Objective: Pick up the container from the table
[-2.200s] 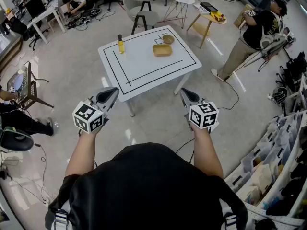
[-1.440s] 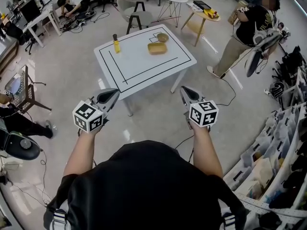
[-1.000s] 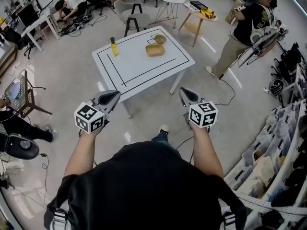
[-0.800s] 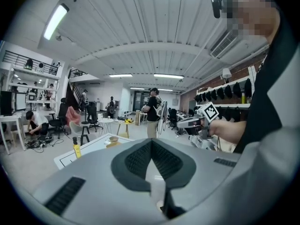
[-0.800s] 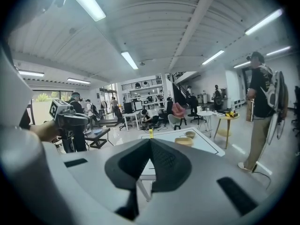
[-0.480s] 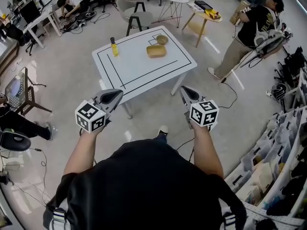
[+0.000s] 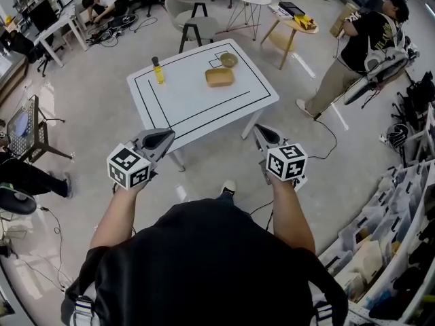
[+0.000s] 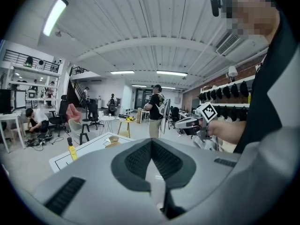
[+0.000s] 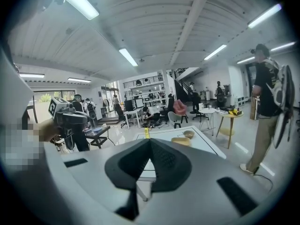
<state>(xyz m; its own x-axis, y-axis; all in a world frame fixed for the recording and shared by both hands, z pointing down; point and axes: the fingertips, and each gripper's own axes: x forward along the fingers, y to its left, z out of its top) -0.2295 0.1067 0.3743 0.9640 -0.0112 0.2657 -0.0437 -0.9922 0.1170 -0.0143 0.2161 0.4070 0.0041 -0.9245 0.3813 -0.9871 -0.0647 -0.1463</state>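
You've stepped a little nearer, so the table (image 7: 197,104) looms slightly larger in the upper middle of the head view, yet the tan container (image 7: 219,77) toward its far right remains well beyond your left gripper (image 7: 163,136) and right gripper (image 7: 262,133), both clenched on nothing.

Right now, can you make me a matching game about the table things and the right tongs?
Things:
1 bottle
2 container
3 bowl
4 right tongs

What they're like:
A round, tan
B shut, empty
C yellow
D rectangular, tan

Pairs: 1-C, 2-D, 3-A, 4-B
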